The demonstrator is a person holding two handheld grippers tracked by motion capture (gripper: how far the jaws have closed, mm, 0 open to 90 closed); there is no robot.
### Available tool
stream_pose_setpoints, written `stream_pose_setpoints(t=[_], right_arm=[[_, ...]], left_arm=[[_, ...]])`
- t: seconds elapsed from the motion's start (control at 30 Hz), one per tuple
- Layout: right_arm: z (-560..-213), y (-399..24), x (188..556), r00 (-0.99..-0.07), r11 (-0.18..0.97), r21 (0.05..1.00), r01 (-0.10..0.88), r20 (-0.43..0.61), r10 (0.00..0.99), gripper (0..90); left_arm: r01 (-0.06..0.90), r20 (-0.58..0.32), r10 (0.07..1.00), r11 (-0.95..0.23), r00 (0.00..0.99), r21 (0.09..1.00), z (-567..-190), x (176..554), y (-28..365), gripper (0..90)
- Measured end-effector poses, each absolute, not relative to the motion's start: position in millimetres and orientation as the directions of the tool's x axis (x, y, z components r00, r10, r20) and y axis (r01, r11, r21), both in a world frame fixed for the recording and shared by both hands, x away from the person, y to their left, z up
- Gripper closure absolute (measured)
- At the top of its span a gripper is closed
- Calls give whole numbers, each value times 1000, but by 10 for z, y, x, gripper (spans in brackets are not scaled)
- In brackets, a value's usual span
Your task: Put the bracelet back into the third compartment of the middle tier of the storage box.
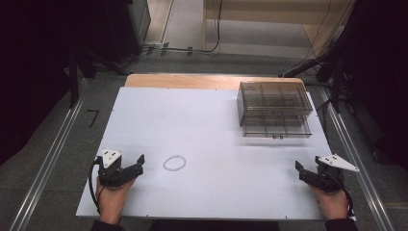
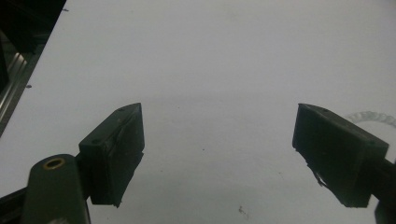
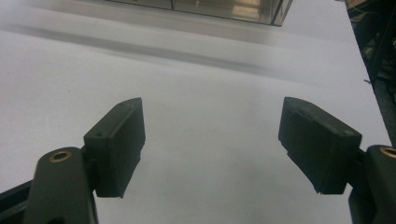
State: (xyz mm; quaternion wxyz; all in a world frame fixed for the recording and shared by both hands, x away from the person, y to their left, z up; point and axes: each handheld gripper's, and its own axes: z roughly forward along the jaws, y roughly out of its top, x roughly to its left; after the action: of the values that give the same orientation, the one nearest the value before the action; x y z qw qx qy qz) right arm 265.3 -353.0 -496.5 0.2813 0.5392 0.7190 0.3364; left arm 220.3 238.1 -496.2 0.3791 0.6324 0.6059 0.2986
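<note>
Opening stage of a pick-and-stow sequence, judged from the layout. The left gripper (image 1: 136,167) rests near the front left corner of the white table top (image 1: 207,120), jaws spread wide and holding nothing; the right gripper (image 1: 304,171) rests near the front right corner, jaws likewise spread and empty. The white bead bracelet (image 1: 174,163) lies flat on the table as a closed loop, just beside the left gripper's jaw tips and apart from them; in the left gripper view its edge (image 2: 369,116) appears just past the right-hand jaw. The clear plastic drawer organiser (image 1: 274,108) stands at the far right of the table, its lower drawer (image 1: 277,129) pulled partly out toward the person, well apart from the bracelet; its front edge (image 3: 196,8) crosses the top of the right gripper view.

The step in hand is probably the approach to the bracelet. The next move calls for the left gripper to swing toward the loop, set its jaws astride one strand, and close low against the surface, since the beads are small and may roll or slip.

The table top is smooth, matt and bare apart from these items, with a wooden edge (image 1: 192,80) at the far side. Grey carpeted floor (image 1: 53,144), metal floor rails (image 1: 48,166), dark equipment stands and trailing cables (image 1: 192,49) surround the table.
</note>
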Motion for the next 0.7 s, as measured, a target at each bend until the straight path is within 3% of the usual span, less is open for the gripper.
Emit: stream_pose_setpoints(t=[0.7], right_arm=[[-4965,-3535,2652,-259,190,787,587,-40,965,210]], left_arm=[[544,-77,992,11,98,839,-4965,2215,2350,168]])
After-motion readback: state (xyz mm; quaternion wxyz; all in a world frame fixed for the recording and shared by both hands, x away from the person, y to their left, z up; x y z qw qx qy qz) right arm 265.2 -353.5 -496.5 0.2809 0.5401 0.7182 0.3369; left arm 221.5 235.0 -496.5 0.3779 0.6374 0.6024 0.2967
